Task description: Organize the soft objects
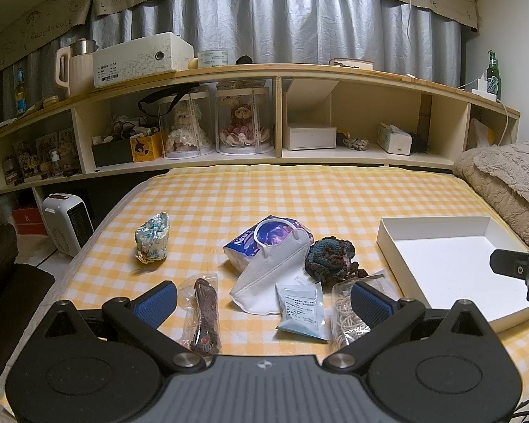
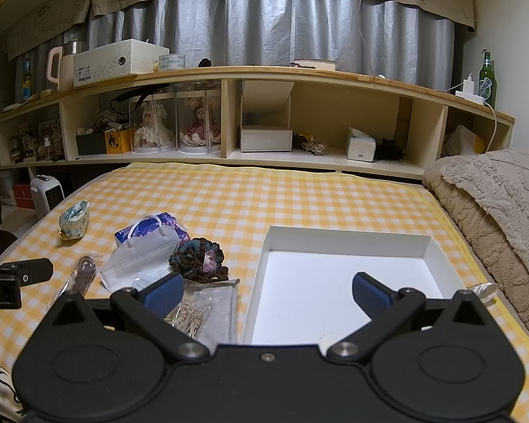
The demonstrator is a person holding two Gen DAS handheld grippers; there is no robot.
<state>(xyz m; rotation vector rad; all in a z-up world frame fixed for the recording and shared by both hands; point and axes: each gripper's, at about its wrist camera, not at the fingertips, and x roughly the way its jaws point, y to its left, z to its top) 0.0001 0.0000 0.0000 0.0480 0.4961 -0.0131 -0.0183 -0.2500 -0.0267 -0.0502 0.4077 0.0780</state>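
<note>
Soft objects lie in a loose group on the yellow-and-white checked cloth (image 1: 299, 190): a white folded face mask (image 1: 271, 271) rests on a blue tissue pack (image 1: 243, 243), a dark crocheted yarn piece (image 1: 329, 257) touches its right side, and a floral fabric pouch (image 1: 152, 238) stands apart on the left. A shallow white cardboard box (image 2: 338, 282) lies to the right. The left gripper (image 1: 264, 303) hangs wide open above the small plastic packets. The right gripper (image 2: 266, 294) is also wide open, over the box's near edge.

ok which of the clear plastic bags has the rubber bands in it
The clear bag by the white box, holding pale tan rubber bands. The clear bag farther left holds a dark brown braided strip; the packet between them is a printed pouch.
</note>
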